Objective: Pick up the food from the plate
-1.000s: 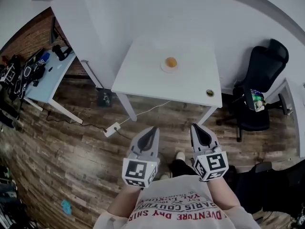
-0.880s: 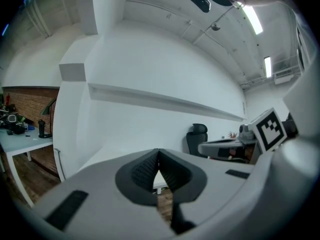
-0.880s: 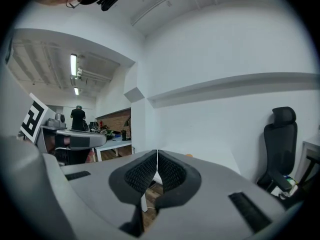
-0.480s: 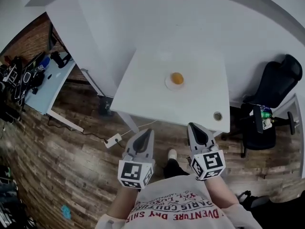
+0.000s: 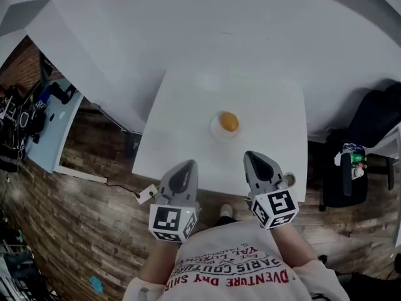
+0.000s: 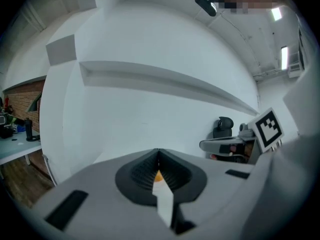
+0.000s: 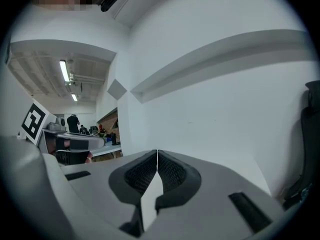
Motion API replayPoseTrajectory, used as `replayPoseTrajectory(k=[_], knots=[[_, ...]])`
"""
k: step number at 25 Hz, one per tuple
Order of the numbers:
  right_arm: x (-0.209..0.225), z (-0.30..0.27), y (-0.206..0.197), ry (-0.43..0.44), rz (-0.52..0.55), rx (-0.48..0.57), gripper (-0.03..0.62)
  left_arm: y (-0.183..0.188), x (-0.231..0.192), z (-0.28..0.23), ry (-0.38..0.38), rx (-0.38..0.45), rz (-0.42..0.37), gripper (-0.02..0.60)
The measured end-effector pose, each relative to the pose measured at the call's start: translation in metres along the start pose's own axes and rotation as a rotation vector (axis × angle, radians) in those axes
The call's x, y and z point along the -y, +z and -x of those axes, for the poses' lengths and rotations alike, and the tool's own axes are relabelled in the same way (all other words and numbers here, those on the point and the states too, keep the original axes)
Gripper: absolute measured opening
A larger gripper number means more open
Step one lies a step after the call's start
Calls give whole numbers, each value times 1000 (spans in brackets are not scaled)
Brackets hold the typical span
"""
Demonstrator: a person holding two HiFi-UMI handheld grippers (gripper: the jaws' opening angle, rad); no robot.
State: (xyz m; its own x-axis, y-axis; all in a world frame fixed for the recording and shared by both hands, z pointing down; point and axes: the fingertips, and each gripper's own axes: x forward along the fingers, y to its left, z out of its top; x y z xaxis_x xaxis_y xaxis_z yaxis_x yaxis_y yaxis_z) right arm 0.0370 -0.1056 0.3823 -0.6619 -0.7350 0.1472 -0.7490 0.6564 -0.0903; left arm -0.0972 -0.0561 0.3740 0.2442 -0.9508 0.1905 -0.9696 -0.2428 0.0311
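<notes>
A round orange piece of food (image 5: 229,121) lies on a small white plate (image 5: 217,129) in the middle of the white table (image 5: 188,111). Both grippers are held side by side over the table's near edge, short of the plate. My left gripper (image 5: 187,165) has its jaws together with nothing in them; in the left gripper view the orange food (image 6: 158,175) peeks through below the meeting tips (image 6: 158,153). My right gripper (image 5: 250,157) is shut and empty too, its tips (image 7: 157,153) touching and aimed at the white wall.
A small round object (image 5: 289,179) sits on the table's near right corner beside the right gripper. A black office chair (image 5: 376,115) stands to the right, a cluttered pale desk (image 5: 47,127) to the left. A power strip (image 5: 148,194) lies on the wooden floor.
The person has walked up to the table, so it and the plate now lie much closer. Both grippers now reach over its near edge, still shut.
</notes>
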Motion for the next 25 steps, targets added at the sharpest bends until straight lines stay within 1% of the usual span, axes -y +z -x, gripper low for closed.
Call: replayPoseTrajectory(k=[5, 7, 11, 15, 19, 22, 24, 25], knots=[[25, -38, -13, -4, -26, -66, 12, -9, -17, -42, -5, -45, 42, 8], [31, -49, -18, -7, -42, -94, 14, -11, -20, -57, -19, -62, 45, 8], [40, -72, -30, -8, -80, -164, 12, -13, -28, -86, -79, -94, 28, 8], [55, -100, -39, -57, -94, -215, 14, -17, -42, -123, -144, -126, 23, 8], [63, -130, -58, -92, -94, -308, 14, -30, -58, -157, -191, -168, 6, 8], [66, -151, -77, -99, -77, -385, 14, -44, -68, -178, -225, -212, 13, 8], [67, -164, -89, -89, -98, -428, 17, -53, -73, -187, -243, -239, 29, 8], [66, -170, -95, -75, -116, -447, 44, -58, -76, -189, -249, -254, 35, 8]])
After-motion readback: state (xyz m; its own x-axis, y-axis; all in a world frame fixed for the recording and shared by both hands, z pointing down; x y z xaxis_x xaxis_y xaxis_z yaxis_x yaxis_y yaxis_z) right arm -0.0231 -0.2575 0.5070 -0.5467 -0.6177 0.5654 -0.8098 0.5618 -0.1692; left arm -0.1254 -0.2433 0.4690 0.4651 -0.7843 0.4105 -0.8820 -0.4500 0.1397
